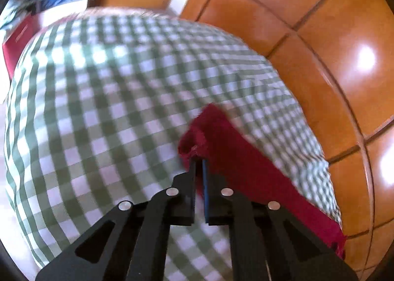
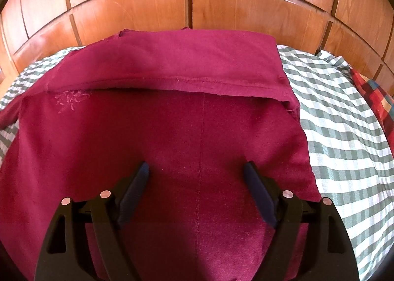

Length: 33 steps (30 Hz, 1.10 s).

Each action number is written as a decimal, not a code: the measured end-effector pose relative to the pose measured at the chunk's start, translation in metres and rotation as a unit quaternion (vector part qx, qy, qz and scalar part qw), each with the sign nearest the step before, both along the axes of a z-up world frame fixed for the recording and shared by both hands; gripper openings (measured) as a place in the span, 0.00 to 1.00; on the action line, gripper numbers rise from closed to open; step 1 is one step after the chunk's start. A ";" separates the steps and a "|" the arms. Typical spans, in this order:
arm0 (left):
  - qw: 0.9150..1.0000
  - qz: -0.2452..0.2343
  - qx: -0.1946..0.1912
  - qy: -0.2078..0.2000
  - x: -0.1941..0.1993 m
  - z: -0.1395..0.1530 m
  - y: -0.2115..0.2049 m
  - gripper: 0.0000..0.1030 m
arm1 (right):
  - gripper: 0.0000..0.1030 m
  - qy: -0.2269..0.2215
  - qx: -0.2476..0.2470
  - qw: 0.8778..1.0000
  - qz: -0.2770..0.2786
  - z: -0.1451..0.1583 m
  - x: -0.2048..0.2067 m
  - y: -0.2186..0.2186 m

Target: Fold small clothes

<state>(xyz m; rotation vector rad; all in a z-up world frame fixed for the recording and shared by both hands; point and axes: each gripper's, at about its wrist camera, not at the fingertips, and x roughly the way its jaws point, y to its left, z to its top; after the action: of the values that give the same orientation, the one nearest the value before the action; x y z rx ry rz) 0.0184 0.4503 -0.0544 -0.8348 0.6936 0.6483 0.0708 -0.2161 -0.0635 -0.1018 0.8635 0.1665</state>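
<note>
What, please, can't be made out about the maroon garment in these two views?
- Left wrist: the maroon garment is motion-blurred, and the left gripper covers the pinched edge.
- Right wrist: its near part is hidden behind the right gripper; its pale print is too faint to read.

Grippers: two, left gripper (image 1: 199, 167) and right gripper (image 2: 197, 170)
Maroon garment (image 2: 172, 133): one, under both grippers
Checked cover (image 1: 98, 108): one
Patchwork cloth (image 2: 371, 93): one, right of right gripper
Red box (image 1: 17, 42): perhaps one, blurred
</note>
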 end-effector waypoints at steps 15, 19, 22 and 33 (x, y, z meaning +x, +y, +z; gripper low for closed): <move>0.951 -0.274 0.087 -0.111 0.064 0.086 -0.234 0.00 | 0.77 -0.002 0.015 1.000 0.001 -0.001 -0.001 -0.003; 0.934 -0.343 0.066 -0.077 0.083 0.054 -0.303 0.00 | 0.77 -0.002 0.024 1.000 0.002 -0.001 -0.001 -0.005; 0.924 -0.375 0.063 -0.043 0.090 0.028 -0.340 0.00 | 0.78 -0.001 0.029 1.000 0.002 -0.001 -0.001 -0.006; 0.929 -0.359 0.073 -0.039 0.017 0.005 -0.331 0.30 | 0.63 0.042 0.143 0.987 0.057 0.030 0.014 0.008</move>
<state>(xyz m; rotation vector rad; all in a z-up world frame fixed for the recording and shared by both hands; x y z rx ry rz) 0.0352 0.1194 -0.0498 -0.4116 0.8037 0.0005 0.0851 -0.2086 -0.0338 0.1252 0.9097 0.4018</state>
